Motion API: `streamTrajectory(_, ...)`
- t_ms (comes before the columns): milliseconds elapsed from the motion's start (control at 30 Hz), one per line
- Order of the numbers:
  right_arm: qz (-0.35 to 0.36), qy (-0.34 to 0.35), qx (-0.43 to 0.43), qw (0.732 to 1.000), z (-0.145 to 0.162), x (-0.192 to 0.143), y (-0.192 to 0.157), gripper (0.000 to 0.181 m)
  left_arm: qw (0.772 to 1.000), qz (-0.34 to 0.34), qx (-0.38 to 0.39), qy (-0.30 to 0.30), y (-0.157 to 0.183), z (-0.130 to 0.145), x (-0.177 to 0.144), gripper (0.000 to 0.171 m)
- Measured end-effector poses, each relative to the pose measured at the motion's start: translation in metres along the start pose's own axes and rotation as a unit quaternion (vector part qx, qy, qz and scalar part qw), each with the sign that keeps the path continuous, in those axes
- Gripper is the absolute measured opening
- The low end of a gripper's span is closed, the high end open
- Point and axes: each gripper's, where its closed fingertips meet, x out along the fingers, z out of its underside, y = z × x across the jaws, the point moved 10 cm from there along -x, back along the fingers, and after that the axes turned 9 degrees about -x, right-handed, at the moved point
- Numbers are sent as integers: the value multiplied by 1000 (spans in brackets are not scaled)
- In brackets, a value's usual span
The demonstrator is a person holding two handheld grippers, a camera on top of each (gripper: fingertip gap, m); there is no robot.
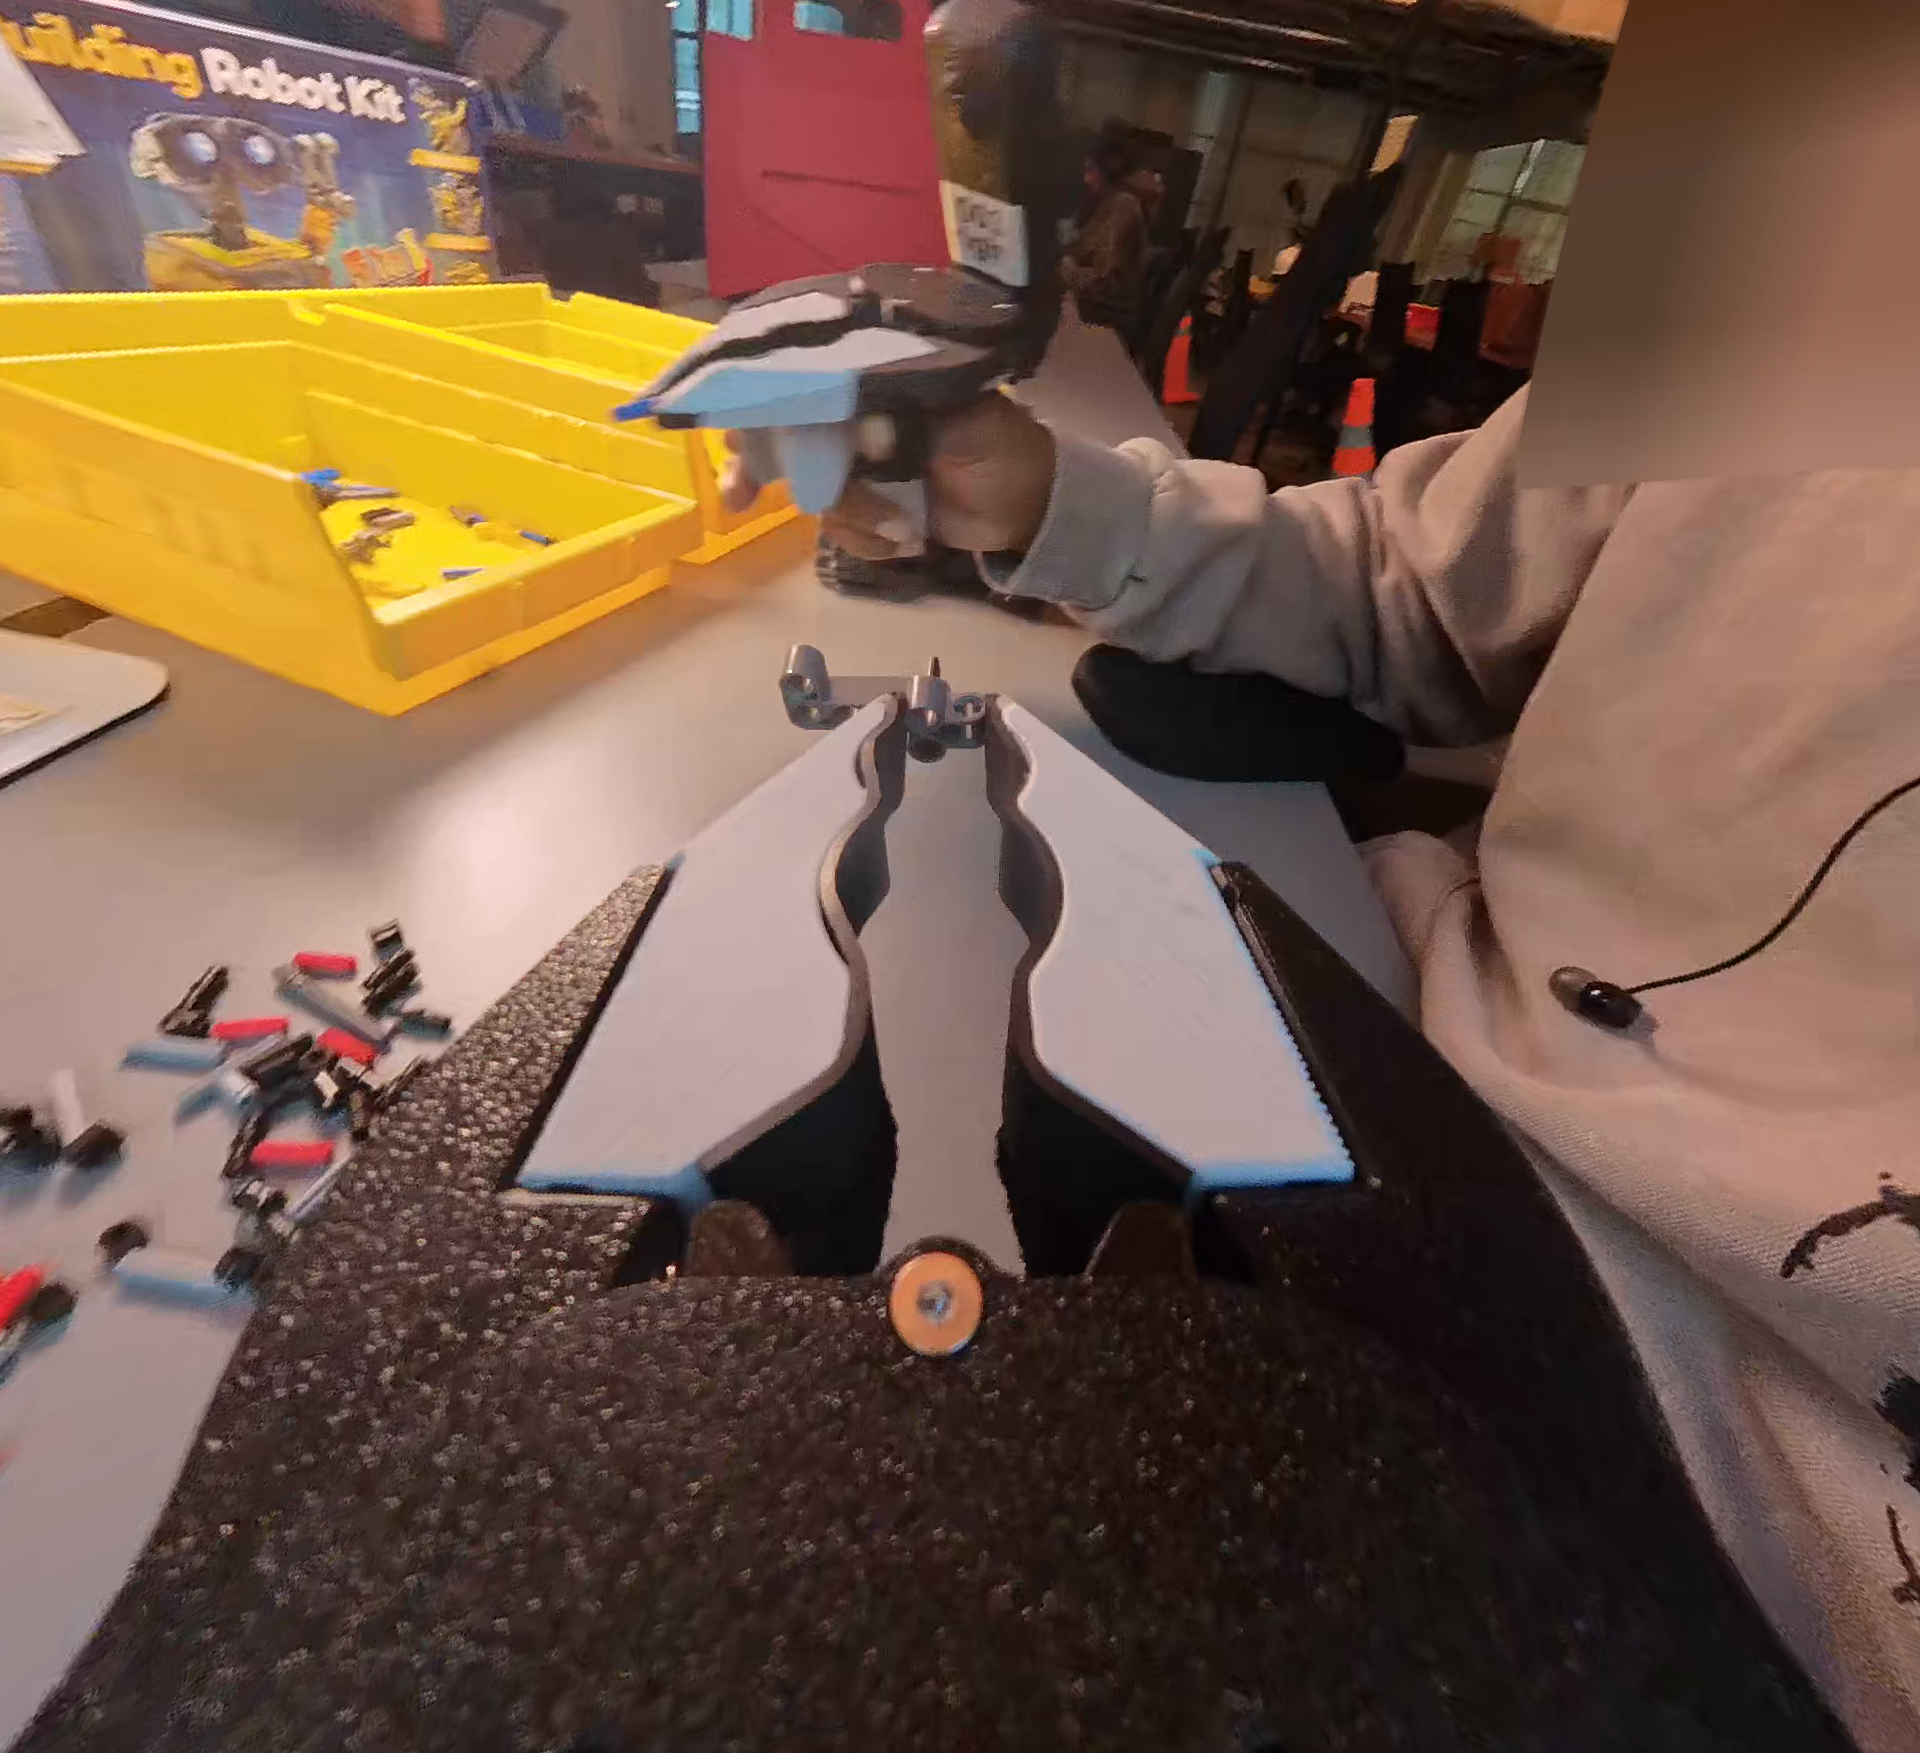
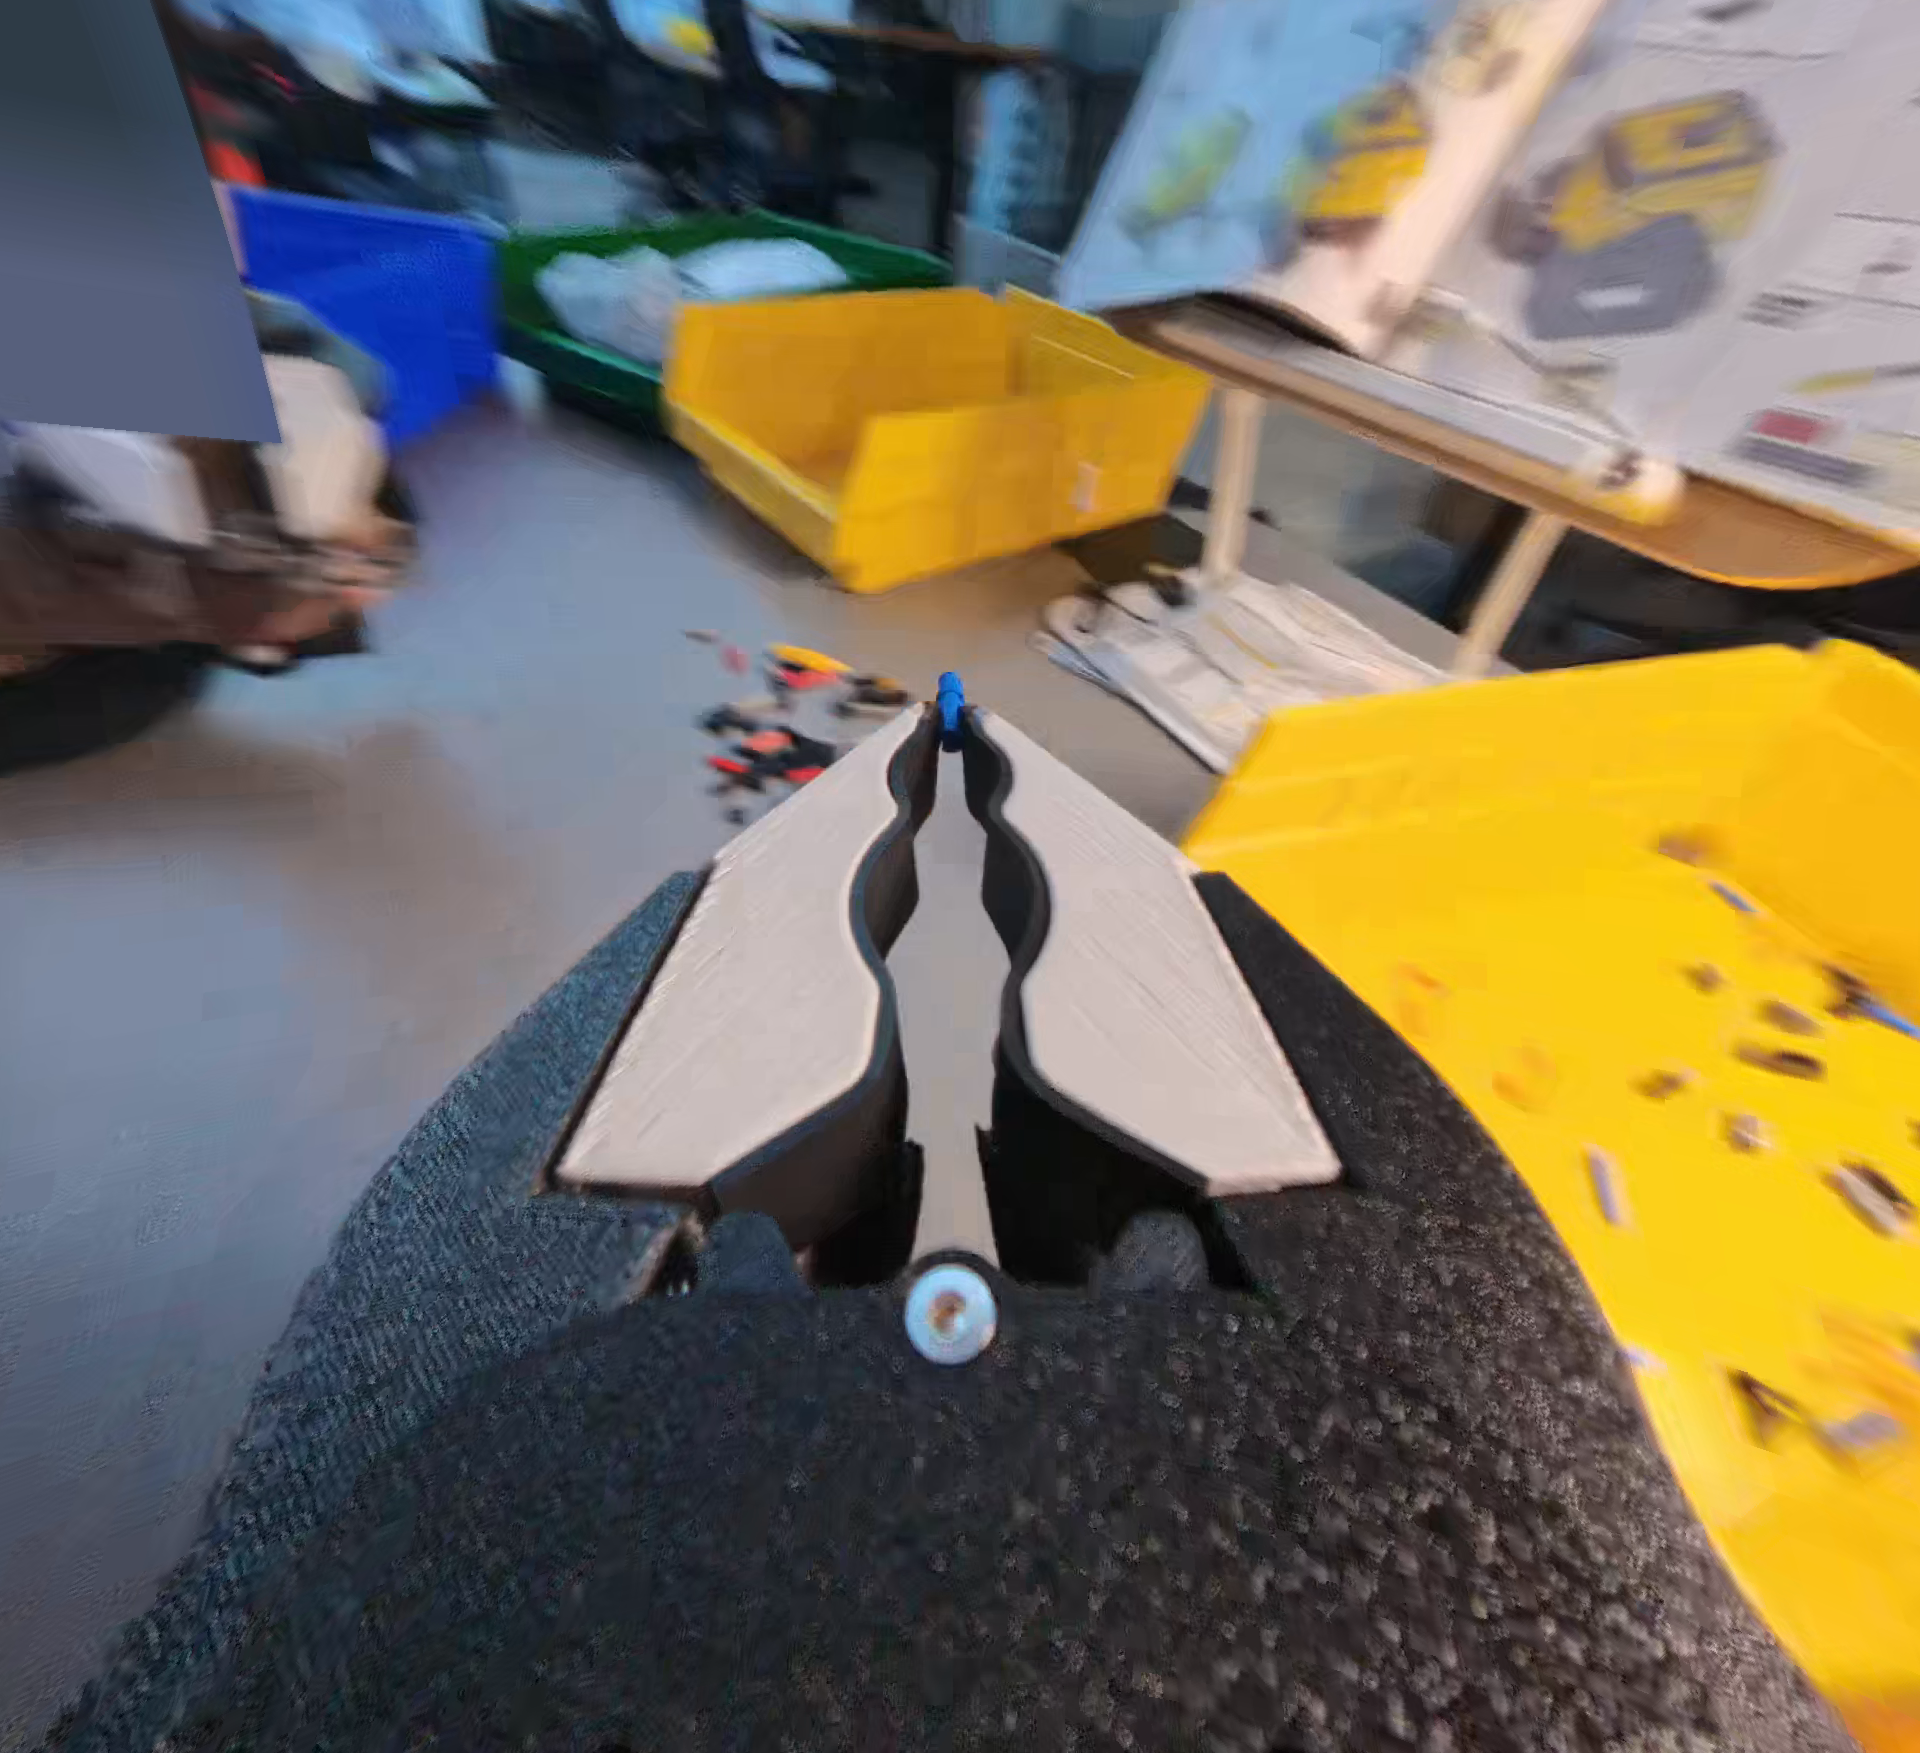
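Two grippers, each pinching something near the yellow bin (image 1: 416,498) — left gripper (image 1: 940,716) clamping a small grey connector assembly (image 1: 914,701), right gripper (image 2: 948,721) nipping a tiny blue pin (image 2: 949,701) by its end — liable to twist loose.

Right hand-held gripper (image 2: 949,714), pale fingers (image 2: 800,924) over a black body, was closed at the tips on a small blue peg (image 2: 950,711) held above the grey desk (image 2: 436,851). A scatter of small black, red and yellow parts (image 2: 784,727) lay on the desk just beyond the tips, with a yellow bin (image 2: 1621,1132) of small pieces close on the right and a second yellow bin (image 2: 935,436) farther back. Behind stood a green bin (image 2: 582,332) with white bags and a blue bin (image 2: 364,280); upper right, an illustrated sheet (image 2: 1610,176) leaned on a pale stand, folded papers (image 2: 1226,654) beneath it.
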Motion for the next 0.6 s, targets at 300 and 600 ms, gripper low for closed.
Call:
streamTrajectory(300, 349, -316, -81, 878, 35, 13, 113, 2, 998, 37, -56, 2, -3, 15, 4, 15)
streamTrajectory(600, 275, -155, -48, 948, 7, 2, 87, 25, 994, 70, -82, 21, -5, 14, 5, 15)
